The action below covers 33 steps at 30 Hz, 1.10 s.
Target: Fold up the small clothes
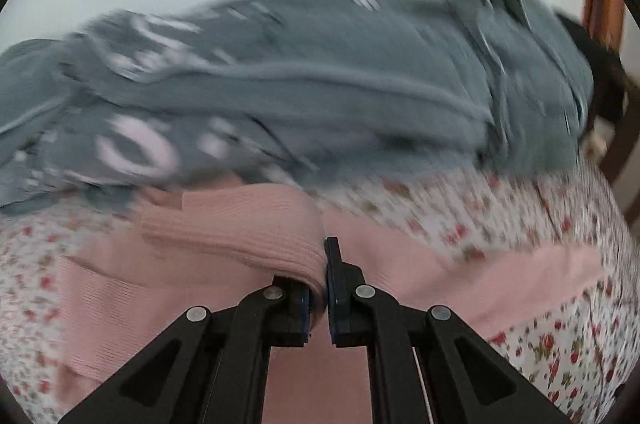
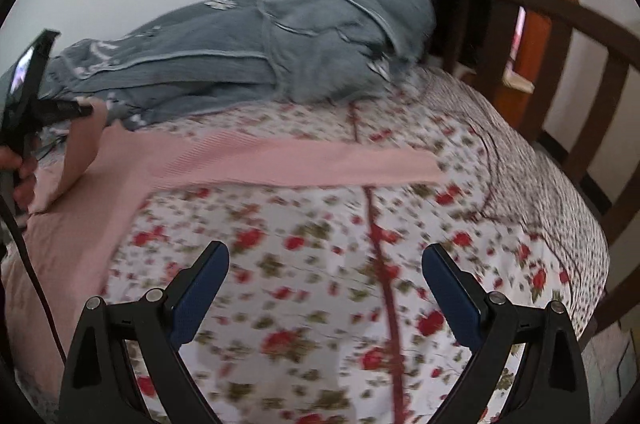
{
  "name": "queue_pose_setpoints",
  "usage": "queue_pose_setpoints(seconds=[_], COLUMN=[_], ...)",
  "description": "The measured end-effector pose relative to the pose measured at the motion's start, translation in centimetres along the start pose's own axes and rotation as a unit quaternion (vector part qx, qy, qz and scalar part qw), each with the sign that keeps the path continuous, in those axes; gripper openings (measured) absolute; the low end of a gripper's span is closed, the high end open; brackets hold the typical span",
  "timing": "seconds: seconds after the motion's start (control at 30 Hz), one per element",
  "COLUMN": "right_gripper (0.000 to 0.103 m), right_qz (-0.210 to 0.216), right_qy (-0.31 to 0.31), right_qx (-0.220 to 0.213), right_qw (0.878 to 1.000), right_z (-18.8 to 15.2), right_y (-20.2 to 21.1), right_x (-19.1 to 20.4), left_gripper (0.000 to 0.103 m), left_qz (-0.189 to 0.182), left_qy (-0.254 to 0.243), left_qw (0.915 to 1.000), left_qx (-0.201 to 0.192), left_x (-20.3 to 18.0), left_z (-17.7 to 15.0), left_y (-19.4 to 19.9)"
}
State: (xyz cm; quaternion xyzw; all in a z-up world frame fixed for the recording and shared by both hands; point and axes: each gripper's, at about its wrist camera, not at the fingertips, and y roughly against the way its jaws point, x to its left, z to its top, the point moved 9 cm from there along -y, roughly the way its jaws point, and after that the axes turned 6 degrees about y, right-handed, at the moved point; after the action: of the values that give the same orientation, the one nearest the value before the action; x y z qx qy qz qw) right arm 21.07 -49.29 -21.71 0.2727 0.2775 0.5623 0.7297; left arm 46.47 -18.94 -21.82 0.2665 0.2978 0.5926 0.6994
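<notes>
Pink ribbed garment (image 1: 224, 232) spread on floral bedsheet (image 2: 320, 264), one sleeve stretched rightward. Left gripper (image 1: 325, 288) clamped on a fold of it. Right gripper (image 2: 326, 288) spread wide, empty, above the sheet. Grey clothes (image 2: 248, 51) heaped behind.

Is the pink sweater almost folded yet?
Not yet. Nothing looks finished. The left gripper is shut on a ribbed part of the pink sweater, lifting it. One sleeve lies stretched out flat across the flowery bedspread. The right gripper is open and empty. The grey clothes behind sit in a heap.
</notes>
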Motion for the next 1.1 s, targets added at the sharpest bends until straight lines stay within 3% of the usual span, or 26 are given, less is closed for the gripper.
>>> queue_pose_setpoints(seconds=[0.13,0.27,0.3,0.37,0.43,0.53,0.63,0.7,0.73,0.93,1.1], right_gripper=[0.096,0.096,0.096,0.096,0.096,0.095,0.072,0.049,0.045,0.043,0.044], right_qz=[0.005,0.014,0.017,0.023,0.026,0.027,0.043,0.054,0.062,0.104,0.109], right_qy=[-0.018,-0.033,-0.036,-0.048,-0.057,-0.077,-0.103,-0.121,-0.132,-0.196,-0.233], right_qx=[0.01,0.006,0.005,0.004,-0.001,-0.004,0.005,0.022,0.033,0.066,0.074], right_qw=[1.0,0.999,0.999,0.999,0.998,0.997,0.994,0.991,0.989,0.973,0.964], right_z=[-0.7,-0.2,-0.1,0.5,1.1,2.0,2.8,3.0,2.9,2.6,3.7], right_y=[-1.5,-3.1,-3.4,-4.4,-5.0,-6.4,-8.8,-11.1,-12.4,-16.2,-18.2], right_x=[-1.5,-2.5,-2.7,-3.2,-3.5,-4.3,-4.9,-5.3,-5.5,-6.6,-7.4], left_gripper=[0.007,0.009,0.015,0.037,0.079,0.08,0.081,0.081,0.081,0.081,0.081], left_qz=[0.013,0.009,0.002,-0.019,-0.029,-0.032,-0.002,0.017,0.024,0.063,0.055], left_qy=[-0.049,-0.043,-0.036,-0.01,0.014,0.025,0.023,0.025,0.028,0.074,0.13], left_qw=[0.9979,0.9965,0.9964,0.996,0.9966,0.9986,0.9997,0.9993,0.9989,0.9937,0.9874], left_qx=[0.04,0.072,0.077,0.087,0.076,0.034,0.002,-0.022,-0.028,-0.056,-0.07], left_x=[-3.2,-3.5,-3.3,-2.9,-2.0,-0.5,1.8,4.1,5.3,12.2,15.7], left_z=[-3.9,-5.9,-6.0,-5.8,-4.7,-2.9,-1.5,-1.0,-0.7,-0.4,-0.7], left_y=[-4.0,-5.1,-5.1,-4.3,-3.0,0.1,2.1,3.5,4.0,6.7,7.8])
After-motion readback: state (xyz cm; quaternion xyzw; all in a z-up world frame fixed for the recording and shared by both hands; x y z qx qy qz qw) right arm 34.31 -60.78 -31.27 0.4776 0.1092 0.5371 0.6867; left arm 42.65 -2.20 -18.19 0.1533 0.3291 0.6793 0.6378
